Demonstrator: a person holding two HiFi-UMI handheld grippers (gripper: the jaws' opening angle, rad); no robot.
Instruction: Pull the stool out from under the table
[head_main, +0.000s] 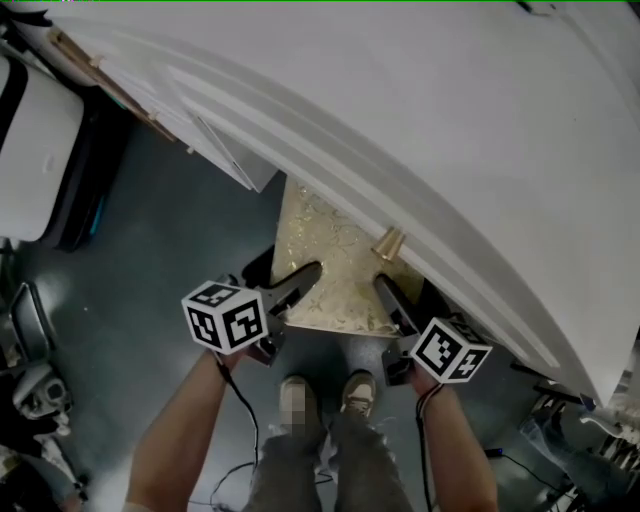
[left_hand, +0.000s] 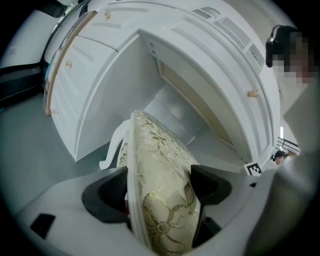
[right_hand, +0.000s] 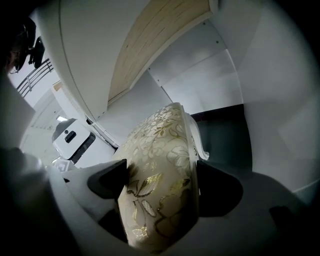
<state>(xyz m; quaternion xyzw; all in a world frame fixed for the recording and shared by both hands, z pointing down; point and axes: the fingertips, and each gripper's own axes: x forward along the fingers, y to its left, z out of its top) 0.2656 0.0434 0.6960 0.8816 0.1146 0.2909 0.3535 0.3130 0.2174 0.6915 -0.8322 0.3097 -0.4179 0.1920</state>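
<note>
White table (head_main: 420, 120) overhead. Stool (head_main: 335, 270) with gold floral seat sits half under it, front edge sticking out. Left gripper (head_main: 305, 278) and right gripper (head_main: 390, 298) each clamped on the seat's front edge.

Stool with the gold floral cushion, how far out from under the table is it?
Done: left gripper and right gripper clamp the gold floral cushioned stool at its near edge. In hand: the pull, seat partly showing. Left: its far end sits under the white table.
</note>
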